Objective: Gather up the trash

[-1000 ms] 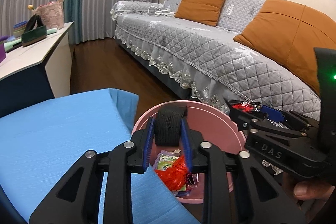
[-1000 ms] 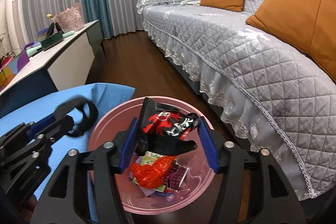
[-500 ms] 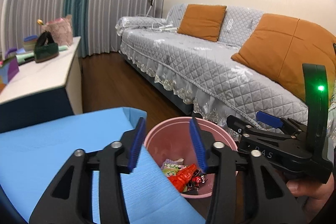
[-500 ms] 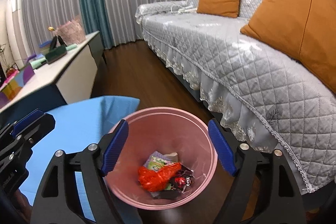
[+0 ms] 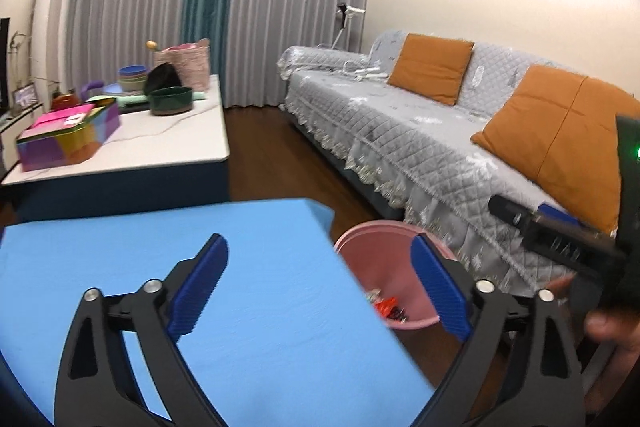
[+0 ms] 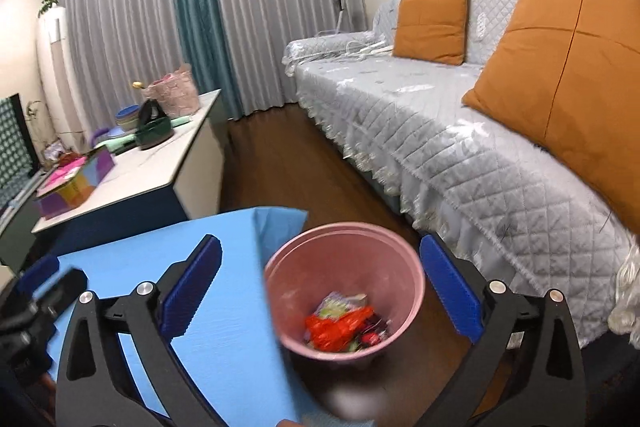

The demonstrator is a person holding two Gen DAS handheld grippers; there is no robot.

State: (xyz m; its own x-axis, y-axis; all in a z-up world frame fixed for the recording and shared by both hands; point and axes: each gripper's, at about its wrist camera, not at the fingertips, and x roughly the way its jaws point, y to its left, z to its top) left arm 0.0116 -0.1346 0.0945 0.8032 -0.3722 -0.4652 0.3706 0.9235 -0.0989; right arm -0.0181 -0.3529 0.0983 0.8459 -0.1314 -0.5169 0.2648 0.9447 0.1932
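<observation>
A pink trash bin (image 6: 344, 287) stands on the wooden floor by the corner of the blue table (image 6: 224, 327). It holds red, green and dark wrappers (image 6: 340, 327). In the left wrist view the pink bin (image 5: 380, 267) shows past the blue table (image 5: 240, 307). My left gripper (image 5: 320, 287) is open and empty above the table corner. My right gripper (image 6: 320, 291) is open and empty above the bin. The right gripper also shows at the right edge of the left wrist view (image 5: 560, 239).
A grey quilted sofa (image 5: 440, 147) with orange cushions (image 5: 432, 73) runs along the right. A white low table (image 5: 132, 143) at the back left carries a colourful box (image 5: 68, 139), bowls and a pink basket. Dark wood floor lies between them.
Both grippers opened and dropped their loads into the bin: the left a black roll, the right a red-black wrapper. Both have since lifted up and back, jaws wider.
</observation>
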